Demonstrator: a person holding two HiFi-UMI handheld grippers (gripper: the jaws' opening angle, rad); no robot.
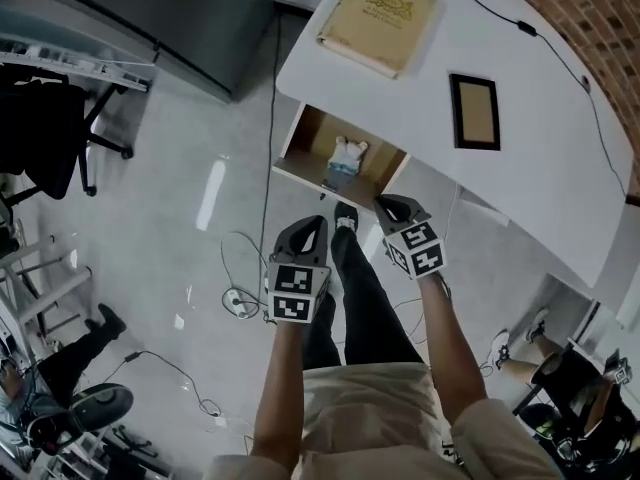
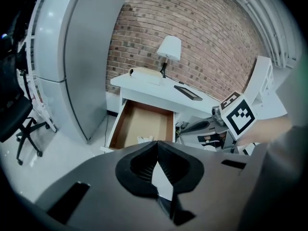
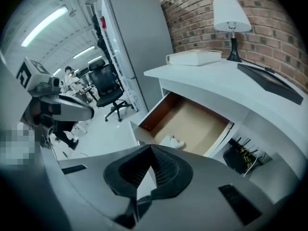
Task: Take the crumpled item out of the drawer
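Observation:
The white desk (image 1: 520,158) has its wooden drawer (image 1: 293,164) pulled open. A crumpled white item (image 1: 349,151) lies near the drawer's front end; it also shows in the left gripper view (image 2: 146,139) and the right gripper view (image 3: 173,141). Both grippers hang in front of the drawer, apart from it. My left gripper (image 1: 318,223) is a little below and left of the drawer front, jaws shut and holding nothing. My right gripper (image 1: 384,204) is just off the drawer's right corner, also shut and empty.
On the desk lie a tan book (image 1: 378,20) and a dark picture frame (image 1: 474,111); a lamp (image 3: 231,13) stands by the brick wall. A grey cabinet (image 1: 170,18) and an office chair (image 1: 50,138) stand to the left. Cables (image 1: 240,298) trail on the floor.

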